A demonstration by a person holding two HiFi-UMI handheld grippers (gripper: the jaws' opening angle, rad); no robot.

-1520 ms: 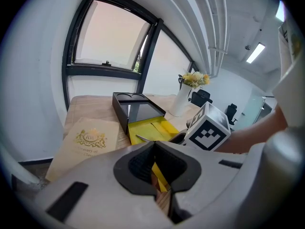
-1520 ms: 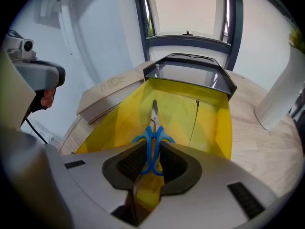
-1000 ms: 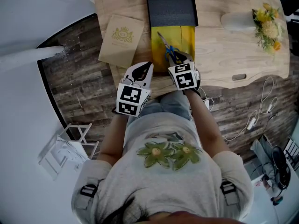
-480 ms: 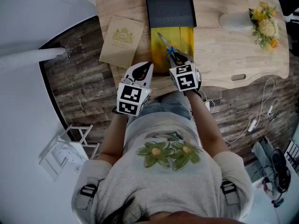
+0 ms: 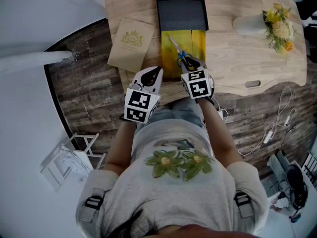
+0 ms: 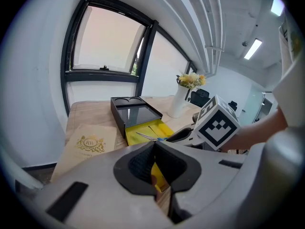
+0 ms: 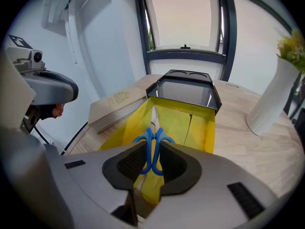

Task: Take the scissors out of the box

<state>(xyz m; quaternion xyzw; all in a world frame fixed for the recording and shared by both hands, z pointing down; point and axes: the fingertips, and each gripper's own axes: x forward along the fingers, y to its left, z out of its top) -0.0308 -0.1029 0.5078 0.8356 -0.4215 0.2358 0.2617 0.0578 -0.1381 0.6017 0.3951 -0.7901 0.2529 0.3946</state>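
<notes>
Cut off at top centre of the head view: far end of the box [image 5: 181, 14]. Partly hidden behind the right gripper [image 7: 153, 149]: handles of the scissors [image 7: 153, 131].

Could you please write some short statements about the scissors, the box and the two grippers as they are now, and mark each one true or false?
1. The right gripper has its jaws on the blue handles of the scissors. True.
2. The left gripper holds the beige booklet. False: its jaws are together on nothing, and the booklet lies apart on the table.
3. The scissors' blades point toward the black part of the box. True.
4. The vase stands on the person's left of the box. False: it stands on the right.
5. The box is fully closed. False: its yellow tray is open, with the scissors over it.
</notes>
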